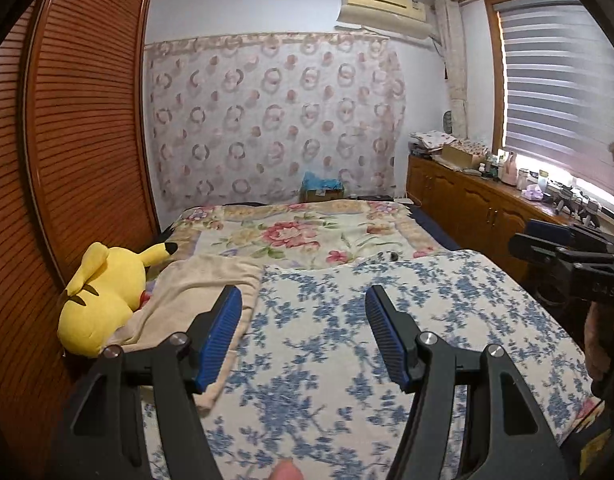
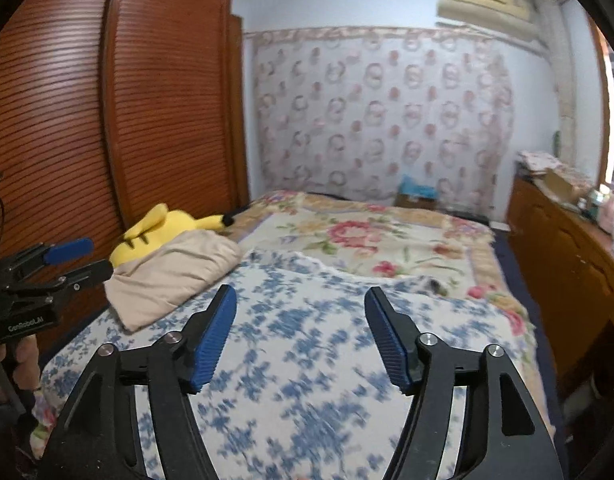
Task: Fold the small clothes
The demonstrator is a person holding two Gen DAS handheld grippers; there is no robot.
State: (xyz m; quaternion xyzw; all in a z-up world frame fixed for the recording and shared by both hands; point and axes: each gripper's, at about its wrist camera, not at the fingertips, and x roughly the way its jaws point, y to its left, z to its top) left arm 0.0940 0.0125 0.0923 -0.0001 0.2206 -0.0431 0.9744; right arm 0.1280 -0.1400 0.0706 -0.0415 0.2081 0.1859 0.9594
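Left gripper (image 1: 303, 312): jaws wide apart, nothing between the blue pads (image 1: 223, 340), held above the bed (image 1: 459, 240) and angled down toward it. Right gripper (image 2: 301, 312): jaws likewise wide, pads bare, nothing gripped. Each gripper appears in the other's view, the right one at 3 o'clock of the left view, the left one at 9 o'clock of the right view, with a hand (image 2: 25, 360) below it.

Beige garment (image 2: 171, 272): folded, lying on the blue-flowered cloth (image 2: 307, 360) at 10 o'clock of both views, its far end touching the yellow plush (image 2: 159, 228); in the left view its near edge passes behind the left pad. The cloth covers the near half of the bed; a rose-patterned blanket (image 1: 307, 236) covers the far half. A small dark-and-white item (image 2: 431, 286) lies at the cloth's far edge, too blurred to identify.

Surroundings: slatted wardrobe (image 1: 79, 120) at 9 o'clock, patterned curtain (image 1: 275, 120) at 12, low cabinet (image 1: 467, 200) at 3 o'clock.
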